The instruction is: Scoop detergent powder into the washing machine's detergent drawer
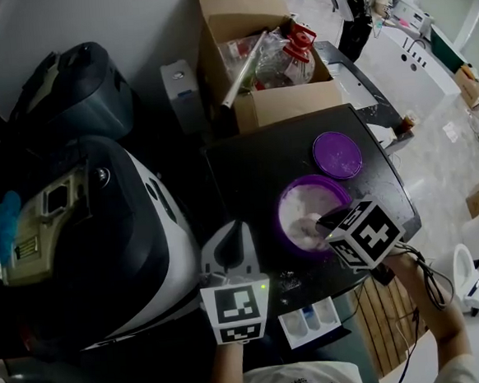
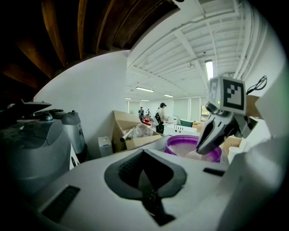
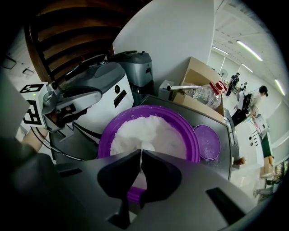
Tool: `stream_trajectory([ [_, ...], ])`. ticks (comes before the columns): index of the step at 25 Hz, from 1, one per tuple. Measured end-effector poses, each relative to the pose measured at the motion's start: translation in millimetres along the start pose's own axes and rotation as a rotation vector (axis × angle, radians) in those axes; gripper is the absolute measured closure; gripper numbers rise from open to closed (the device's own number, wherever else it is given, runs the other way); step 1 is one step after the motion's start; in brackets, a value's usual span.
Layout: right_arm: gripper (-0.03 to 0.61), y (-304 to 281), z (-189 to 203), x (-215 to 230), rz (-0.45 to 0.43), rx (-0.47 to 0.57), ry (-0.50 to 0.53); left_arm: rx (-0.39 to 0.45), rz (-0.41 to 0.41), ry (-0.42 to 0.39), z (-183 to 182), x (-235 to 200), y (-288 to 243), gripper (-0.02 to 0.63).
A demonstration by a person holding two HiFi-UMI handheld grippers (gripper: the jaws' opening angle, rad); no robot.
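A purple tub (image 1: 300, 200) of white detergent powder (image 3: 146, 128) stands on a black table (image 1: 254, 173). My right gripper (image 1: 323, 221) reaches into the tub from the near right and is shut on the thin handle of a pale scoop (image 3: 146, 146), whose bowl rests in the powder. My left gripper (image 1: 233, 238) hovers left of the tub, shut with nothing in it; in the left gripper view its jaws (image 2: 144, 163) point toward the tub (image 2: 192, 145). The white detergent drawer (image 1: 311, 321) sticks out below the table's near edge. The washing machine (image 1: 111, 238) is at the left.
The tub's purple lid (image 1: 337, 154) lies on the table behind the tub. An open cardboard box (image 1: 254, 57) with a clear bottle and bags stands at the table's far end. A dark appliance (image 1: 74, 88) sits behind the washing machine. People stand far off.
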State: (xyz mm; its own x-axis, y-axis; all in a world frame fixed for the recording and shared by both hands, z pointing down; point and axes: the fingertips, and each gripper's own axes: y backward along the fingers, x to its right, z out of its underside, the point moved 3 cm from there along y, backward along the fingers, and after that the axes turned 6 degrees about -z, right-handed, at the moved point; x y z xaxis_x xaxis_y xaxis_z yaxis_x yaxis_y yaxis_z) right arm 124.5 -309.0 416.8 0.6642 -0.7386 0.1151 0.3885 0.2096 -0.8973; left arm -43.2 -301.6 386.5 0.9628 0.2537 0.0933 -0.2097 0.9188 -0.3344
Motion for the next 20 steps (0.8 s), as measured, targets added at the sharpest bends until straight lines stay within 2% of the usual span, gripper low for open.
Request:
stream_trajectory([
  [13,0.557,-1,-7,-11,-0.184,0.048,-0.124,0.003,-0.016,0.007,-1,-4,4,0.612],
  [17,0.557,4,-10,-12,-0.257,0.093,-0.204,0.007,-0.019,0.007,-2,-5,6,0.612],
  [20,0.557,6,-7,-7,-0.271,0.112,-0.258,0.006,-0.022,0.007,-3,-4,7,0.612],
])
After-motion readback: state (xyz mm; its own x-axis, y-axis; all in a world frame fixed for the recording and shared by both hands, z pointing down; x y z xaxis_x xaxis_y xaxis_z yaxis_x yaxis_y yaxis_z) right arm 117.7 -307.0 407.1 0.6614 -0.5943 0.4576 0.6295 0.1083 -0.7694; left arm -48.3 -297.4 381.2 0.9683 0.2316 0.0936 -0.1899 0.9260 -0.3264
